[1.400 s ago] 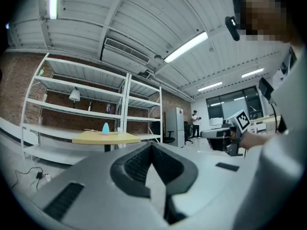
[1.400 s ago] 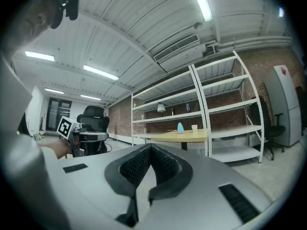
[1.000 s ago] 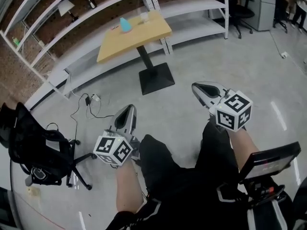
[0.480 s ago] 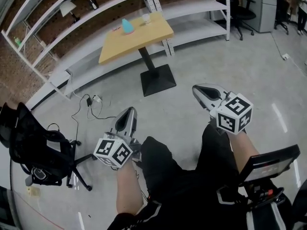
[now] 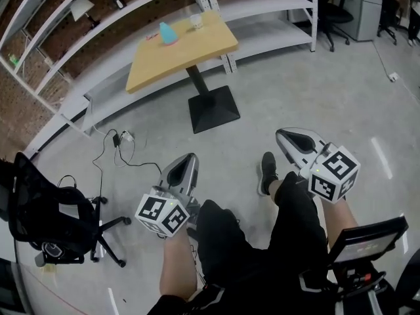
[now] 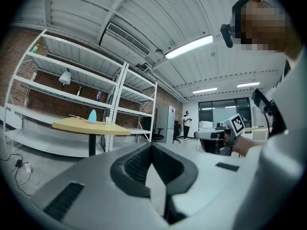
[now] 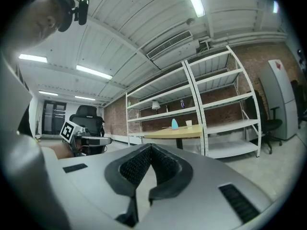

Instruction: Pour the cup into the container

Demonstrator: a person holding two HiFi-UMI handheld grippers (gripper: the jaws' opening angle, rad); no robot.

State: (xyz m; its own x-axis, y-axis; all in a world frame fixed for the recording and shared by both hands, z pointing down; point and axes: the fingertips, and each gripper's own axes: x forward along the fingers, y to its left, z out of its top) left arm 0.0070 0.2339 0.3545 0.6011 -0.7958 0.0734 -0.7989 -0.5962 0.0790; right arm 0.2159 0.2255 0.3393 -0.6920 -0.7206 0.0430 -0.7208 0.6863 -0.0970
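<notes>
A small white cup and a light blue cone-shaped vessel stand at the far end of a wooden table, several steps ahead. Both grippers are held low over the floor, far from the table. My left gripper is shut with nothing in it. My right gripper is also shut and empty. In the left gripper view the blue vessel shows above the closed jaw tips. The right gripper view shows the cup beside the blue vessel.
The table stands on a black square base. Behind it run white metal shelves. A black office chair sits at the left, with a cable on the floor. A dark stand is at the lower right.
The view has shifted: the table sits a little further left and both grippers lower in the picture. A shoe now shows on the floor between the grippers. Both jaws stay shut.
</notes>
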